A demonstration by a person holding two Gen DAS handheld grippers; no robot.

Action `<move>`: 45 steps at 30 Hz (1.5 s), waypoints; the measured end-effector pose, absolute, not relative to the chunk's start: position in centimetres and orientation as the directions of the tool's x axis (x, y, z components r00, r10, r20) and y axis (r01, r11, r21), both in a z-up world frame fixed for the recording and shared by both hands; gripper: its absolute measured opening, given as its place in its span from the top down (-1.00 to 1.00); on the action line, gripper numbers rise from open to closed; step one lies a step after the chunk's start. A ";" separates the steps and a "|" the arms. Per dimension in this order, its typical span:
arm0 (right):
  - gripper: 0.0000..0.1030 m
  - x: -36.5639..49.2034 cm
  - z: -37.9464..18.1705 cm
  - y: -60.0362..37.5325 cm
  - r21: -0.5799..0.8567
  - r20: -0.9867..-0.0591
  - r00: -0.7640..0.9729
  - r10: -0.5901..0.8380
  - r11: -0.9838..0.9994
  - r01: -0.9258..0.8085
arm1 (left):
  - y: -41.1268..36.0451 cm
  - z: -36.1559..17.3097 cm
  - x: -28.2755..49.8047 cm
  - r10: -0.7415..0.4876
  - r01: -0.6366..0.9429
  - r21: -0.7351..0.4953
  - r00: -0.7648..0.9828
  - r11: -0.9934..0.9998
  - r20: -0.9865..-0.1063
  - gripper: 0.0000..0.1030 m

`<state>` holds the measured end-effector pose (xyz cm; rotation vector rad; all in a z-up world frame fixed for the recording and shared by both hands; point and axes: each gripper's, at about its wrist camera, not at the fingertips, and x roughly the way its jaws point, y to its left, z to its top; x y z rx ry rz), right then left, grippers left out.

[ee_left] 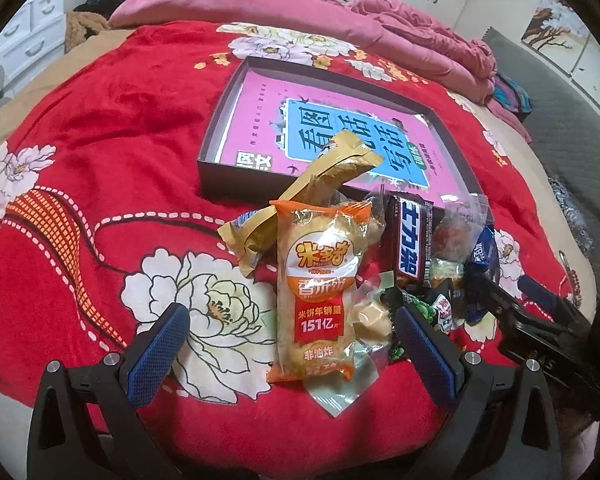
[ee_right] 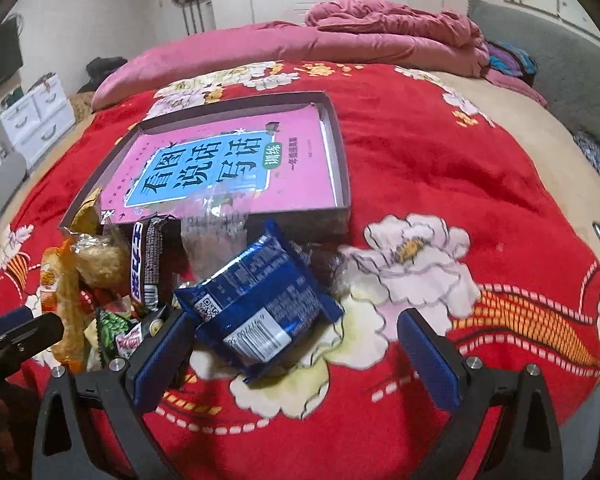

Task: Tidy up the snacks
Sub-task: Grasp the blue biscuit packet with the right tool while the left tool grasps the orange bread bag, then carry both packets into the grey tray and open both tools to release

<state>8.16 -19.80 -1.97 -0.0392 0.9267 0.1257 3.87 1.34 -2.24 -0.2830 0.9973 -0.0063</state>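
Between the spread pads of the left gripper [ee_left: 288, 356]: the orange rice-cracker pack [ee_left: 318, 292], long axis running straight away from the jaws, nearer end already inside the gap. Likewise wide apart, the right gripper [ee_right: 296, 358], with the blue biscuit packet [ee_right: 260, 304] tilted just ahead, hard against its left pad (likely the readier grab). Farther off, beyond the snack heap, the open dark box [ee_left: 220, 156] holding a pink book.
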 end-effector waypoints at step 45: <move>-0.12 10.3 1.1 -24.2 0.261 -0.660 0.704 0.263 0.959 -0.114 | 5.4 0.7 6.5 -0.156 -0.135 -0.337 0.690 0.932 -0.707 0.26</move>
